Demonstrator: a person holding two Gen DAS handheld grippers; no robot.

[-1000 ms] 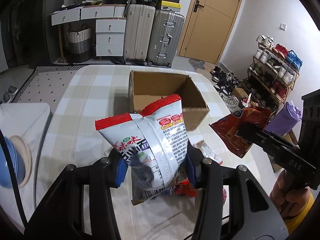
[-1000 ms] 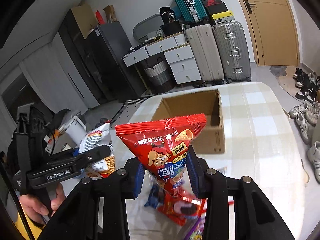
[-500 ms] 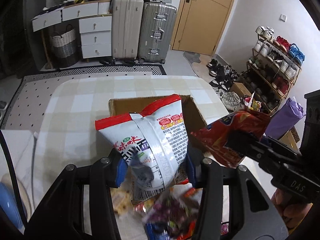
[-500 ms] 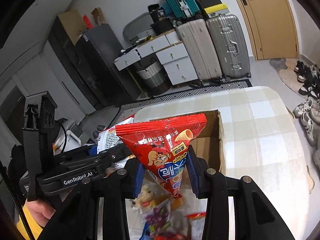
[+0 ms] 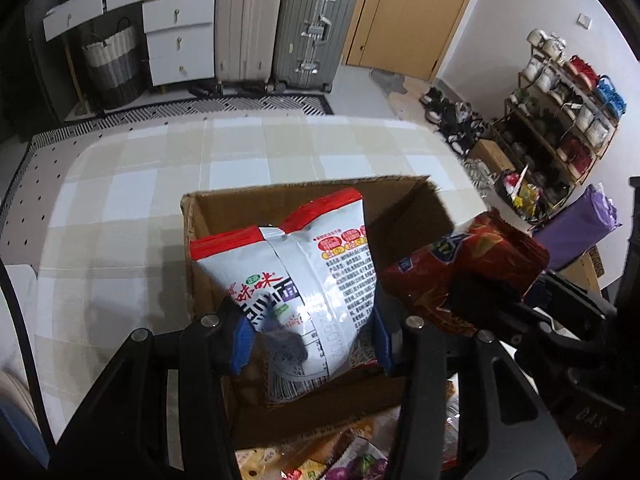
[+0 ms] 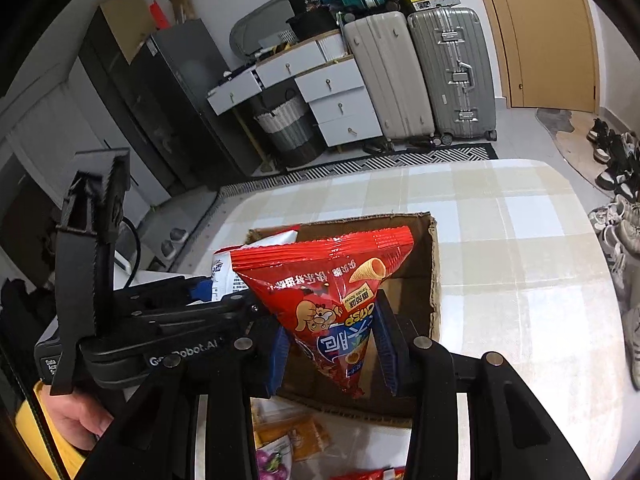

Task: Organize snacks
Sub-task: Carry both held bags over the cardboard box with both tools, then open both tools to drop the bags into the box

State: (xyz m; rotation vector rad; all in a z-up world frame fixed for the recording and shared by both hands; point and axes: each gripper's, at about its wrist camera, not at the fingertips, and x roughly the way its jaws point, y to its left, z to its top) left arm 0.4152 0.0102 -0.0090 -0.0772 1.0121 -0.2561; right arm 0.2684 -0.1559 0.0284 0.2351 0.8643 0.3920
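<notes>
Suitcases point(image 5: 280, 20), a white drawer unit point(image 5: 176, 28) and a shoe rack point(image 5: 568, 120) are lining the room behind a table under a checked cloth point(image 5: 132, 200); on it an open cardboard box point(image 5: 304, 196) is waiting; the left gripper point(image 5: 308, 340) is clamping a white-and-red noodle packet point(image 5: 304, 280) and hanging it over the box's opening; the right gripper point(image 6: 332, 352) is pinching a red crisp bag point(image 6: 332, 276) by its narrow end, likewise above the box; the box's floor is mostly hiding behind both bags, so it is looking empty, though I cannot be sure; loose snacks point(image 6: 292, 440) are lying on the cloth near the box's front wall; judging by this, the sorting is only beginning, with two bags not yet dropped and that pile to follow.
</notes>
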